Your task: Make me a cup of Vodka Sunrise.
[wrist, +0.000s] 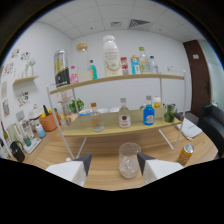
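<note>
Glass between open hand-held gripper fingers.

Bright, even indoor light from ceiling panels overhead. Soft, faint shadows under shelf. Strong fisheye bend: walls, shelf boards curved toward edges. Black vignette around circular field, bottom blocked dark. Overall softness, labels on bottles unreadable. Mild glare on glass.

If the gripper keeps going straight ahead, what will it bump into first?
Most likely the clear glass. It stands on the table between the open jaws, just ahead of the gripper. The vodka bottle on the lower shelf sits farther back, though depth is hard to judge.
</note>
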Demonstrator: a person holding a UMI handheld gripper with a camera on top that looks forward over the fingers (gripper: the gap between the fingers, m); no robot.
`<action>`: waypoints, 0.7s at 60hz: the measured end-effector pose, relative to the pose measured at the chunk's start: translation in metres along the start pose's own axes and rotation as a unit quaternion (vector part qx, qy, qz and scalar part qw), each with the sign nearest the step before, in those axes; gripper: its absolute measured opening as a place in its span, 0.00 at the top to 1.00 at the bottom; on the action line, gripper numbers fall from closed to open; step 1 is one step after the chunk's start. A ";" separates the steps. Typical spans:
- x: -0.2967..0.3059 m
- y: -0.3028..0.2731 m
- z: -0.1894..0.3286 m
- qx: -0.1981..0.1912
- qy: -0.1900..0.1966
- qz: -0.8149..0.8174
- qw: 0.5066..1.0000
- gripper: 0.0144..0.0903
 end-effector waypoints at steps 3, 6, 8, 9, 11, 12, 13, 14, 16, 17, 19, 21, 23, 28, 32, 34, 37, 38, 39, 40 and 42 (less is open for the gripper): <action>-0.018 -0.016 0.013 0.014 -0.006 -0.007 1.000 0.06; -0.034 -0.031 0.029 0.024 -0.012 -0.011 1.000 0.06; -0.043 -0.039 0.040 0.030 -0.014 -0.013 0.999 0.07; -0.047 -0.043 0.046 0.032 -0.014 -0.015 0.999 0.07; -0.054 -0.050 0.058 0.033 -0.015 -0.019 0.999 0.07; -0.057 -0.053 0.064 0.034 -0.015 -0.020 0.999 0.07; -0.059 -0.056 0.070 0.035 -0.014 -0.021 0.999 0.07; -0.061 -0.059 0.076 0.038 -0.011 -0.022 0.999 0.08; -0.064 -0.066 0.087 0.042 -0.006 -0.023 0.999 0.10; -0.065 -0.068 0.093 0.043 -0.004 -0.024 0.999 0.10; -0.066 -0.070 0.105 0.039 0.002 -0.027 0.999 0.12; -0.065 -0.071 0.115 0.034 0.008 -0.027 0.999 0.14; -0.064 -0.072 0.126 0.031 0.013 -0.026 0.999 0.16; -0.057 -0.067 0.147 0.010 0.031 -0.022 0.999 0.29; -0.051 -0.059 0.158 -0.010 0.040 -0.019 0.999 0.48; -0.051 -0.057 0.161 -0.014 0.038 -0.016 0.999 0.56; -0.052 -0.055 0.164 -0.016 0.033 -0.017 0.999 0.66; -0.053 -0.055 0.164 -0.016 0.031 -0.019 0.999 0.69; -0.053 -0.055 0.164 -0.015 0.030 -0.022 0.999 0.70; -0.052 -0.056 0.164 -0.014 0.031 -0.025 0.999 0.70; -0.051 -0.056 0.165 -0.016 0.035 -0.033 0.999 0.71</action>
